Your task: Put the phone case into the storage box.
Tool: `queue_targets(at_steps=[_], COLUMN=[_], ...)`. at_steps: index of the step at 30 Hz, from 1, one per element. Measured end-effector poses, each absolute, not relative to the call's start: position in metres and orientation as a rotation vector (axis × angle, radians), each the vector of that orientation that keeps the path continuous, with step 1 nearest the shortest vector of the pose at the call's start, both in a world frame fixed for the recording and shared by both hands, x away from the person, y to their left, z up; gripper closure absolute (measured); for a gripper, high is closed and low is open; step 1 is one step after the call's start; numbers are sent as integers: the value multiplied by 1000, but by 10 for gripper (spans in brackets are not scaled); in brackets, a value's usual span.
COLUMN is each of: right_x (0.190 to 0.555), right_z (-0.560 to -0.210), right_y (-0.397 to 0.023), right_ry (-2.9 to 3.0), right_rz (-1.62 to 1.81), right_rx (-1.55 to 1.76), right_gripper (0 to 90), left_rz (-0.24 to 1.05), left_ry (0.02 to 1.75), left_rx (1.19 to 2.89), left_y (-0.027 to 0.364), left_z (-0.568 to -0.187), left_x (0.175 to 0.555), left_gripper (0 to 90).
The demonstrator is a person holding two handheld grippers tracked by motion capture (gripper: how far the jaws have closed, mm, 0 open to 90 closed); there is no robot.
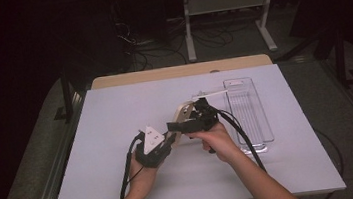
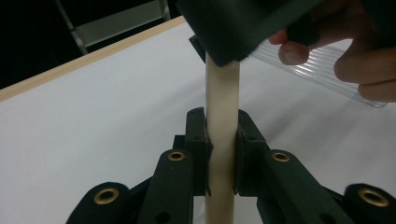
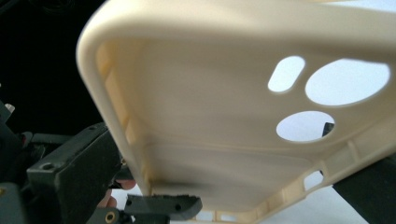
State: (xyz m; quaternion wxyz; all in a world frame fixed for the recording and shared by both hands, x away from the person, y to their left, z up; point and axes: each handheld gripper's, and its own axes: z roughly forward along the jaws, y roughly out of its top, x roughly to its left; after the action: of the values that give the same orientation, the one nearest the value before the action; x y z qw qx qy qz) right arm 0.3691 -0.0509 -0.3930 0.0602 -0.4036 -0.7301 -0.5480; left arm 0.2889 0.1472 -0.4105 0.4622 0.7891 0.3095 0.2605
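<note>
A cream phone case (image 1: 182,111) hangs in the air above the middle of the table, between my two grippers. My left gripper (image 1: 172,138) comes from the lower left and is shut on one edge of the phone case (image 2: 222,93), with both pads pressed against it. My right gripper (image 1: 179,125) comes from the right and sits at the case's other end. Up close, the case's inside (image 3: 210,116) and its camera holes face me, with a black jaw under its lower rim and another at the right. The left gripper (image 3: 70,177) shows at the lower left.
A clear ribbed tray (image 1: 249,114) lies lengthwise at the right of the white table sheet (image 1: 116,116), close behind the right hand (image 1: 219,142). Black cables trail from both grippers toward the front edge. Chairs and frames stand in the dark beyond the table.
</note>
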Motion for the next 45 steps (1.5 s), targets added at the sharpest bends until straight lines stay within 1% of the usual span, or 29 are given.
queue_targets(at_steps=[3,4,12,13,19,20,22,23,26,28,29,30,31,33,38,40,42,45], right_x=[369,369,369,368,368,368,367,367,368,368,369,369,369,370,370,370,370,370], right_z=[-393,-393,-392,-392,-392,-392,-391,-390,-390,-389,-390,-390,-390,-389,-389,-388,-388,-388], right_y=[-51,-52,-55,-55,-56,-56,-56,-58,-59,-61,-62,-62,-64,-64,-67,-66,-67,-68], right_ry=[-2198,-2206,-2191,-2182,-2188,-2188,-2191,-2188,-2186,-2187,-2196,-2196,-2198,-2198,-2231,-2205,-2219,-2225], right_rz=[-1655,-1671,-1680,-1681,-1688,-1687,-1692,-1694,-1706,-1700,-1709,-1709,-1708,-1703,-1698,-1705,-1704,-1704], right_rx=[-1234,-1230,-1252,-1255,-1255,-1256,-1262,-1265,-1269,-1280,-1285,-1285,-1290,-1294,-1299,-1305,-1299,-1296], right_gripper=[5,24,81,85,96,98,99,99,100,100,100,100,100,100,100,100,100,100], left_rz=[639,642,634,642,631,625,606,591,546,509,484,470,447,434,365,342,314,293], left_ry=[757,754,749,741,736,733,729,727,732,722,721,708,689,682,652,642,632,618], left_rx=[1947,1948,1952,1973,1977,1980,1978,1979,1973,1970,1963,1970,1989,1996,2017,2019,2022,2038], left_y=[146,146,145,146,146,146,146,147,150,152,152,154,158,160,171,175,180,190], left_z=[-411,-411,-412,-412,-412,-412,-411,-411,-409,-407,-407,-406,-405,-404,-403,-403,-403,-403], left_x=[289,289,288,288,289,290,291,291,293,295,295,296,298,299,304,304,304,304], left_gripper=[788,787,786,786,767,751,688,616,572,527,487,487,459,446,370,360,318,280])
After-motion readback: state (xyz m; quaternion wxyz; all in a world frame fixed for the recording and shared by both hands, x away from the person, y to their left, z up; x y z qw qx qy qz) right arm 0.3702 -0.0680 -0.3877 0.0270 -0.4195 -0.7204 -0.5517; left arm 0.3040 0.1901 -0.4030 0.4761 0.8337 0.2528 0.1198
